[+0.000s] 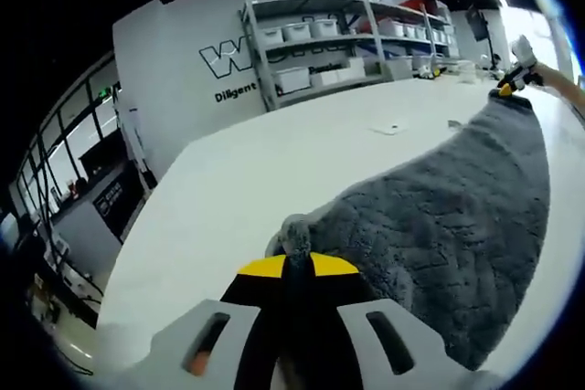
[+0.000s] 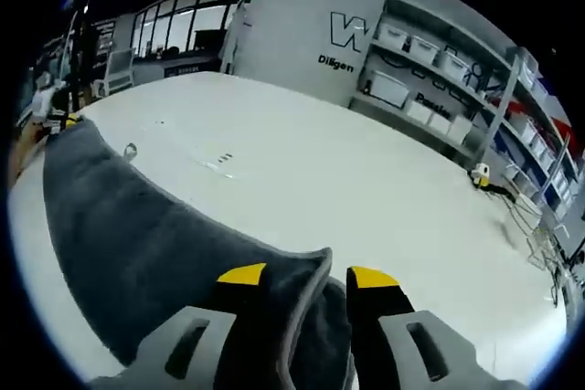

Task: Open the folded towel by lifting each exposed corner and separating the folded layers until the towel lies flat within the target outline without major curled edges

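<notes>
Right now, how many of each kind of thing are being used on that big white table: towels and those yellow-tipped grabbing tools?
Grey fluffy towel: 1
Yellow-tipped grippers: 2, the left gripper and the right gripper, each holding one corner of the towel
White table: 1
Total: 4

I see a big white desk [image 1: 247,180]. A gray towel [image 1: 457,226] lies on it, with a small paper [image 1: 388,128] nearby.

the white wall [image 1: 174,61] bears a partly hidden "w" logo above "diligent".
</notes>
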Demonstrator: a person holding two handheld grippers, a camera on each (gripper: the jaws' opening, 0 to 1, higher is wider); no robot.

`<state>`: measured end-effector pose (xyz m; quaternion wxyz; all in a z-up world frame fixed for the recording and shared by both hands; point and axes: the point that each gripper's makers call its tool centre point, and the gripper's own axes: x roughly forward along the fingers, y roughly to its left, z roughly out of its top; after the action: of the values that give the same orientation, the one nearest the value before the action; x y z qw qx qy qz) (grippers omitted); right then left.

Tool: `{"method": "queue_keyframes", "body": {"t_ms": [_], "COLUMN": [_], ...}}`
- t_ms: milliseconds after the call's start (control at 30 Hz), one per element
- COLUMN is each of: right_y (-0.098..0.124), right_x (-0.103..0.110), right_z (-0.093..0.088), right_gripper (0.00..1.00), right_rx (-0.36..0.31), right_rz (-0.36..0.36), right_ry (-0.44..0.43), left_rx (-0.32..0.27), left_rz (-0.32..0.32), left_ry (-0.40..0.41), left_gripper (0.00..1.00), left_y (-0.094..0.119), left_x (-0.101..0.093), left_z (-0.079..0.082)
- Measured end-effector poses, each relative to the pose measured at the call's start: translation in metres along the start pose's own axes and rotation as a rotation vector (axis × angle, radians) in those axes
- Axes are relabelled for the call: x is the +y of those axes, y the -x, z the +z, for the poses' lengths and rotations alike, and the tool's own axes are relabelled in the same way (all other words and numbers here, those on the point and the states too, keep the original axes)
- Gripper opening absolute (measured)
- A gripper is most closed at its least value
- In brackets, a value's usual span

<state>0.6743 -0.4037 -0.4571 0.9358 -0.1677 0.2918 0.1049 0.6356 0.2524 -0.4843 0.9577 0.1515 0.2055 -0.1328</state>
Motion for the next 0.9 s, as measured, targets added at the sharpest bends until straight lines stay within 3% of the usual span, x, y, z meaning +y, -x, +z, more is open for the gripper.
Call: {"method": "queue_keyframes", "body": {"t_ms": [200, 267, 333, 500, 900], "right_y": [-0.013, -0.013, -0.012, -0.005, 0.024], "right_x": [-0.006, -0.004, 0.0, -0.004, -0.022], "right_z": [-0.007, -0.008, -0.006, -0.011, -0.016], "right_gripper": [0.17, 0.06, 0.01, 0.0, 0.0], "right_rx": [-0.005, -0.012, -0.034, -0.032, -0.097], "right_rz": [-0.009, 0.001, 0.026, 0.0, -0.029], "right_ry": [-0.017, -0.016, 0.029, 0.071, 0.017], "left_rx": [-0.002, -0.002, -0.001, -0.004, 0.002], "left_rz": [-0.001, -0.001, -0.001, -0.003, 0.024], "left_ry": [0.017, 0.013, 0.013, 0.013, -0.001], "left_gripper": [0.07, 0.07, 0.07, 0.07, 0.06], "left_y": [-0.001, -0.001, -0.001, -0.001, 0.001], "left_x": [0.001, 0.0, 0.0, 0.001, 0.002], "left_z": [0.0, 0.0, 0.0, 0.0, 0.002]}}
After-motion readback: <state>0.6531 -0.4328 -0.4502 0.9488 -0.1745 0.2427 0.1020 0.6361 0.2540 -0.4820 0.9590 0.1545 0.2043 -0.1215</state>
